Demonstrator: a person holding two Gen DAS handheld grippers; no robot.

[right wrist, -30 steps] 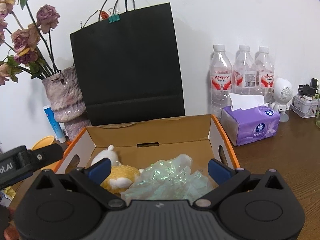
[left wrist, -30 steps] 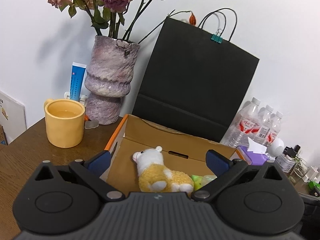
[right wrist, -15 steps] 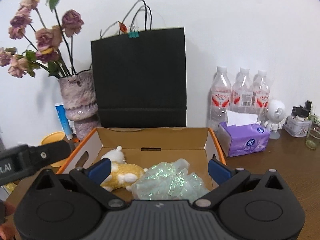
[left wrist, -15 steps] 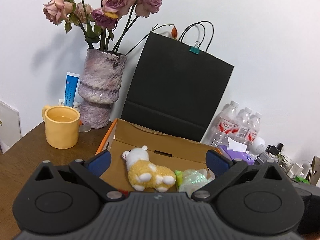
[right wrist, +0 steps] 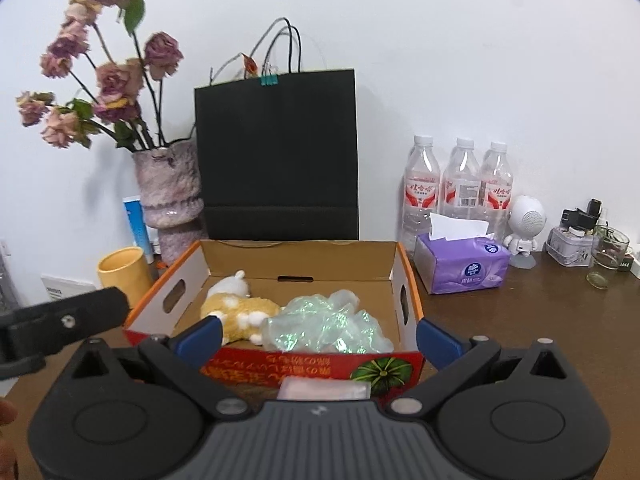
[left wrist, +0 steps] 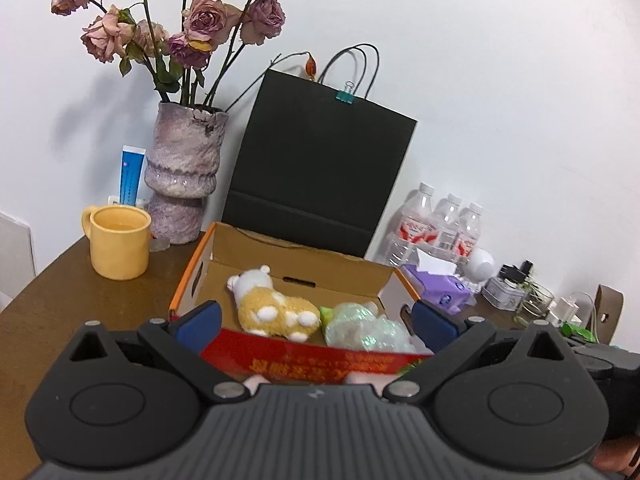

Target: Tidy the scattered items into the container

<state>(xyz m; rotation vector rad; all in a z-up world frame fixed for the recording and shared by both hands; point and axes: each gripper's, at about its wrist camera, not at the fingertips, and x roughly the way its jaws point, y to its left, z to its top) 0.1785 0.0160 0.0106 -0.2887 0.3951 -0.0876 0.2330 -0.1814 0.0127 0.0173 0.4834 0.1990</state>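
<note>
An open cardboard box (left wrist: 304, 258) with orange edges and a red front wall stands on the brown table. Inside it a yellow-and-white plush toy (left wrist: 272, 308) lies on its side at the left. A crumpled green-tinted plastic bag (left wrist: 360, 324) lies to its right. My left gripper (left wrist: 316, 322) is open, in front of the box and above its front wall, holding nothing. My right gripper (right wrist: 318, 336) is open too, facing the box (right wrist: 248, 260), the plush toy (right wrist: 236, 308) and the plastic bag (right wrist: 324, 326). A pale pink thing (right wrist: 322, 388) lies before the box, partly hidden.
Behind the box stand a black paper bag (left wrist: 320, 168) and a vase of dried roses (left wrist: 184, 176). A yellow mug (left wrist: 118, 242) is at the left. Water bottles (right wrist: 460, 184), a purple tissue pack (right wrist: 460, 264), a white figurine (right wrist: 526, 228) and a glass (right wrist: 606, 258) are at the right.
Both grippers have drawn back from the box and stayed open. The box's red front wall has come into view. The plush toy and the bag have not moved.
</note>
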